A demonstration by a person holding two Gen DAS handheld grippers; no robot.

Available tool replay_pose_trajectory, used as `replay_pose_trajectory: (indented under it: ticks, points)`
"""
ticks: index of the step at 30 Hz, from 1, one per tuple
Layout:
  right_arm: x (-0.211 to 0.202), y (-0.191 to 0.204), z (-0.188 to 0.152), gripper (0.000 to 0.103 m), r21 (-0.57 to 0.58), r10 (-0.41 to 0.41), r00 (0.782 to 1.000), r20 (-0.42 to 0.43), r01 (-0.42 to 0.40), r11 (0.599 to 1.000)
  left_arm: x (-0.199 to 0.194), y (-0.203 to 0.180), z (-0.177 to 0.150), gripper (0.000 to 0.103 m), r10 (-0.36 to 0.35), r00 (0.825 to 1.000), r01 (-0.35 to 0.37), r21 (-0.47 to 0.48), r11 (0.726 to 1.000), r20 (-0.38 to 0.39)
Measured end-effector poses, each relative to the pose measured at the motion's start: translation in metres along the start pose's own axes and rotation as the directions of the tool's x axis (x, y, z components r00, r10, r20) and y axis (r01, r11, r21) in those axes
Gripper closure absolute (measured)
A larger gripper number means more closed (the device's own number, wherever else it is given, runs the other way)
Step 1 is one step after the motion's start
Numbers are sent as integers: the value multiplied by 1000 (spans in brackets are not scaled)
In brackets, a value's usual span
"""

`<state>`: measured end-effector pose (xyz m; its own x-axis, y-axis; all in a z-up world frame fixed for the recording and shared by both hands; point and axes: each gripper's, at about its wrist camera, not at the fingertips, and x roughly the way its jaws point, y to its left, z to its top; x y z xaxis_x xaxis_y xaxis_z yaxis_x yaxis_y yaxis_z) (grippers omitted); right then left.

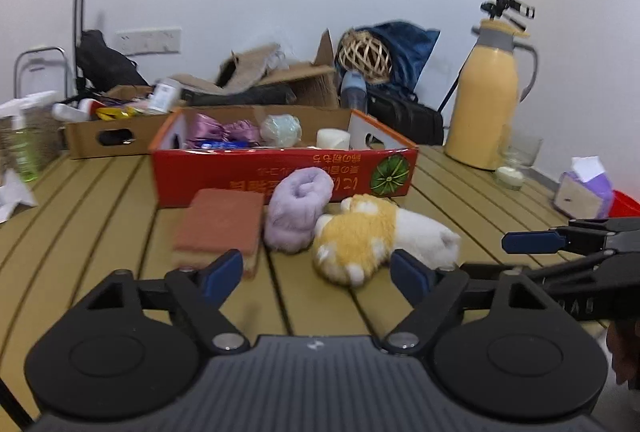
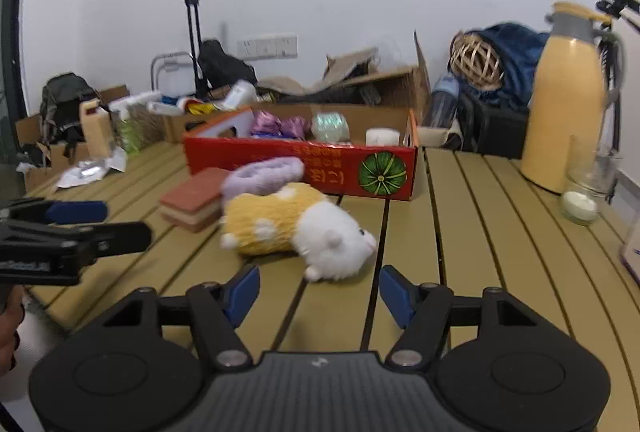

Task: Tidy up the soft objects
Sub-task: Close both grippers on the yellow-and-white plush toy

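Both grippers hang over the near edge of the slatted table [image 1: 460,187], and both are empty. The left gripper [image 1: 316,272] has its blue-padded fingers [image 1: 224,272] spread wide, with nothing between them; just beyond its tips lie the sponge [image 1: 220,224] and the plush [image 1: 360,236]. The right gripper [image 2: 316,292] is likewise spread wide and holds nothing, with the plush's white head [image 2: 336,244] just past its fingertips [image 2: 244,292].

Three soft things sit together in the middle of the table, in front of the red box [image 1: 280,171]. The sponge, brick-red on top with a pale layer under it, lies flat on the left. The lilac scrunchie [image 1: 298,211] is beside it, touching the plush and resting close against the front wall of the box. The plush, yellow and white, lies on its side nearest the near edge.

The box stands open toward the far edge, and inside it are a purple satin bundle [image 1: 224,131], a pale green puff [image 1: 280,129] and a white roll [image 1: 333,139]. At the table's far right corner stand a yellow thermos [image 1: 486,99], a glass [image 1: 520,151] and a small white candle [image 1: 509,176]. A brown carton [image 1: 108,131] of clutter sits at the far left.
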<state>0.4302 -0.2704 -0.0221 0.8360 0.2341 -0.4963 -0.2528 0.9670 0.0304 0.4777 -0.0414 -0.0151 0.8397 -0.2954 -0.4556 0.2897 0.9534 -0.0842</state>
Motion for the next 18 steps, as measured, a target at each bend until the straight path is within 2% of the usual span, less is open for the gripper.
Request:
replay_pose_trajectory:
  ticks: [2, 5, 7, 9, 10, 12, 16, 18]
  points:
    - [26, -7, 10, 31, -17, 11, 1000, -26, -11, 1000, 24, 3, 8, 26, -16, 1000, 16, -21, 1000, -17]
    - [59, -15, 23, 31, -24, 18, 999, -39, -18, 1000, 52, 10, 14, 39, -100, 994, 96, -85, 992, -44]
    - [77, -18, 30, 31, -32, 38, 999, -24, -39, 999, 66, 13, 12, 51, -123, 990, 114, -132, 985, -62]
    - [91, -21, 31, 31, -38, 45, 998, -37, -47, 998, 76, 16, 9, 55, -162, 984, 148, -172, 974, -71]
    - [97, -22, 29, 32, -27, 59, 997, -44, -60, 998, 78, 15, 9, 56, -173, 982, 159, -174, 972, -68]
    - [98, -28, 26, 42, 18, 98, 994, -45, -98, 995, 81, 12, 8, 56, -180, 982, 168, -163, 972, -57]
    - [75, -36, 14, 50, 66, 78, 997, -1, -78, 995, 86, 9, 9, 51, -212, 977, 202, -185, 962, -37]
    - [62, -32, 6, 50, 99, 56, 998, 5, -56, 993, 89, 7, 9, 51, -195, 980, 184, -196, 963, -35]
